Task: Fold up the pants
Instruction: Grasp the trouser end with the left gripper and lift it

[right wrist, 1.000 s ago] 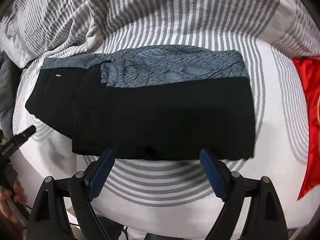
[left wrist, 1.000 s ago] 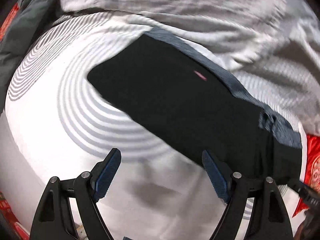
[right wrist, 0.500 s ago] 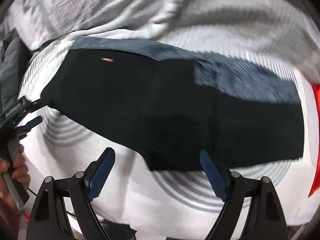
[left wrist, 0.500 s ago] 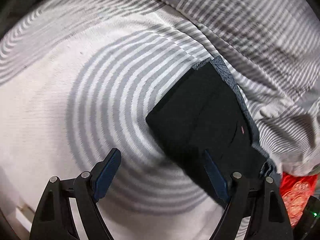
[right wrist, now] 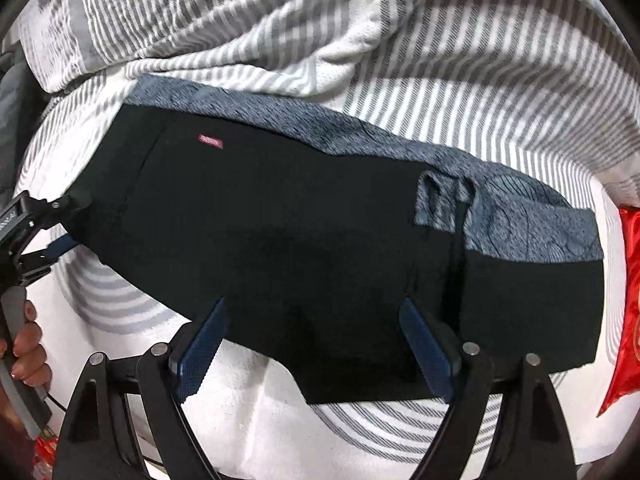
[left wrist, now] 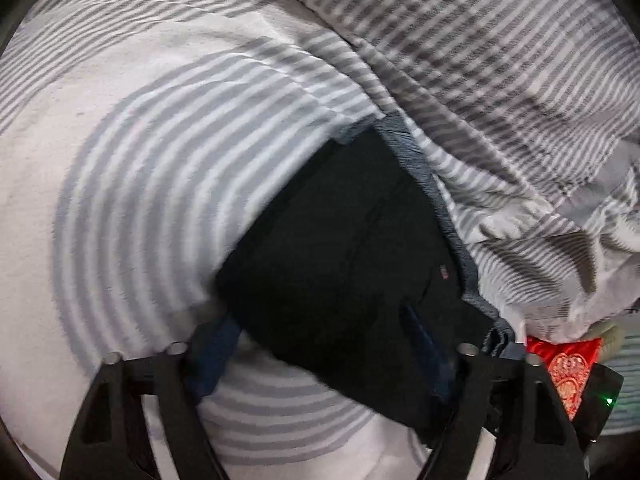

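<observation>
Left wrist view: my left claw [left wrist: 320, 344] points down at one end of the pants [left wrist: 352, 264], which lie flat on the striped bedsheet [left wrist: 132, 208]. Its jaws are closing, with the near corner of the black cloth between them. I cannot tell for certain whether the blue pads [left wrist: 218, 350] press on the cloth yet; both are blurred, and the one on the picture's right is half lost against the black cloth. A small red tag [left wrist: 564, 272] shows on the black cloth, and a grey patterned strip [left wrist: 416, 152] runs along the far edge. A rumpled striped blanket [left wrist: 500, 92] lies just beyond that edge. A red cushion [left wrist: 568, 364] sits at the lower right.

Right wrist view: my right claw [right wrist: 312, 344] is spread wide above the near edge of the pants [right wrist: 300, 232], its pads clear of the cloth. The pants stretch across the bed, with the grey strip [right wrist: 520, 216] on the far side. At the picture's left edge my left claw [right wrist: 52, 228] sits at the end of the pants, and fingers [right wrist: 28, 348] grip its handle.
</observation>
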Demonstrator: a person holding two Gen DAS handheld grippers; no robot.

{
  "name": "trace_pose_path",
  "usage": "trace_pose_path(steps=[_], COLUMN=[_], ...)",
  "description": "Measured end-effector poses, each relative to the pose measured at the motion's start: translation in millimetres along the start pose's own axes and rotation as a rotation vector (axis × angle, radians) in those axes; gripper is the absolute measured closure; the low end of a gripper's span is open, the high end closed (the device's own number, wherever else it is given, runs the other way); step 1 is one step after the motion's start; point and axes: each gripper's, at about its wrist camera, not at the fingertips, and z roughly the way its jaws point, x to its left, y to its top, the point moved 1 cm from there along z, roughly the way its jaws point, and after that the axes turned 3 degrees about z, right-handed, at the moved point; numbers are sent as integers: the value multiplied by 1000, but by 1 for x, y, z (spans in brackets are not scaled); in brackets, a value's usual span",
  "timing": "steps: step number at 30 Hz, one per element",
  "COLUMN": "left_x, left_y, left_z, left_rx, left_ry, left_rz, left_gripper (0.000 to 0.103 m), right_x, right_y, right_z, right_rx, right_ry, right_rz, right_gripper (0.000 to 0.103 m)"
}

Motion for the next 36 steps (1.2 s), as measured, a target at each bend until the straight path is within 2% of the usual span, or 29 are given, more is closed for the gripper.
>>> trace_pose_path(steps=[5, 6, 7, 8, 10, 11, 12, 14, 15, 23, 27, 30, 31, 32, 36], left_x=[-6, -6, -7, -8, -9, -12, -15, -26, -32, -70, -97, -108, -109, -109, -104], left_y=[4, 5, 6, 7, 7, 6, 5, 2, 1, -4, -13, -14, -14, -13, -9], left_z=[10, 10, 10, 10, 7, 4, 0, -8, -12, -37, -49, -51, -51, -50, -47], left_rx=[-13, -19, -38, -43, -58, -70, -80, -105, -115, -155, -174, -176, -175, -171, -156], left_ry=[26, 27, 46, 58, 47, 51, 55, 64, 67, 68, 69, 74, 78, 81, 95], left_rz=[13, 9, 9, 19, 22, 42, 67, 121, 146, 237, 311, 347, 352, 355, 346], left_gripper=[25, 33, 44, 64, 71, 75, 76, 77, 78, 78, 78, 78, 78, 78, 78], right_x=[-2, -4, -6, -8, -14, -17, -20, -28, -32, -78, -91, -106, -112, -119, -143], right_y=[4, 3, 3, 2, -2, -4, -5, -9, -9, -20, -30, -40, -43, -47, -66], right_z=[4, 5, 6, 7, 8, 7, 6, 4, 3, -11, -34, -59, -63, -64, -47], right_rx=[-1, -3, -4, -4, -6, -11, -14, -16, -16, -38, -100, -160, -166, -166, -104], right_ry=[14, 14, 13, 14, 21, 22, 20, 16, 19, 29, 128, 187, 181, 169, 125], right_rz=[21, 22, 24, 28, 41, 45, 44, 47, 53, 112, 153, 199, 210, 223, 250], right_gripper=[14, 14, 14, 14, 14, 18, 22, 45, 46, 47, 47, 44, 37, 29, 28])
